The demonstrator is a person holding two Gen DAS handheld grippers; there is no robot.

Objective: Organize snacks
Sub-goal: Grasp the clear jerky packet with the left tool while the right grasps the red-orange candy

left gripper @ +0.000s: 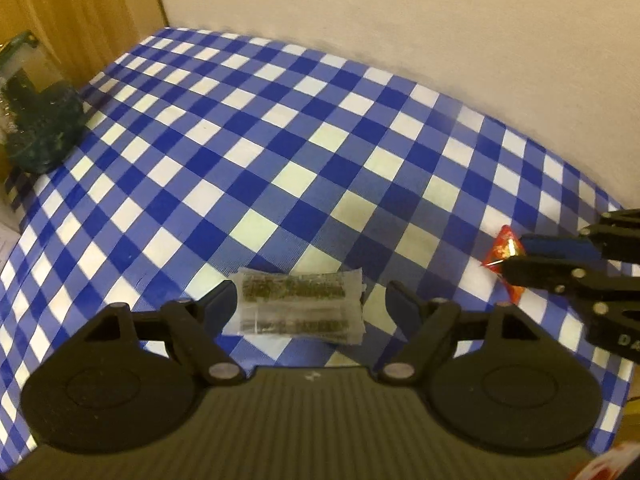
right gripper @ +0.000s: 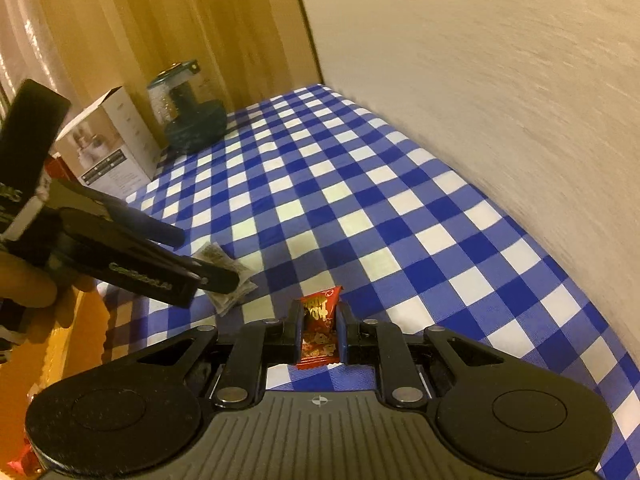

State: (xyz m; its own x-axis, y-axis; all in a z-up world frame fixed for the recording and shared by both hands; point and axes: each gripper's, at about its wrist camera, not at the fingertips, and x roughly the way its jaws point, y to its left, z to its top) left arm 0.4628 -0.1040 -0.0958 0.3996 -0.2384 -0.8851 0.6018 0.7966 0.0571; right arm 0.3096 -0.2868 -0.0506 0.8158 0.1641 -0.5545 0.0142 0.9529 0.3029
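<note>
A clear packet of greenish-brown snack (left gripper: 298, 304) lies flat on the blue-and-white checked tablecloth (left gripper: 280, 140). My left gripper (left gripper: 312, 298) hangs over it, open, one finger on each side of the packet; the right-hand finger stands clear of its edge. My right gripper (right gripper: 320, 314) is shut on a small red snack packet (right gripper: 319, 322), held upright above the cloth (right gripper: 360, 200). In the left wrist view that red packet (left gripper: 505, 245) shows at the right edge in the right gripper (left gripper: 510, 258). The right wrist view shows the left gripper (right gripper: 206, 258) over the clear packet (right gripper: 236, 296).
A dark green glass jar with a lid (right gripper: 188, 116) stands at the far left corner of the table beside a white carton (right gripper: 108, 144). A cream wall (right gripper: 480, 80) runs along the table's far side and wooden panelling (right gripper: 160, 20) along the left. A hand (right gripper: 32, 280) holds the left gripper.
</note>
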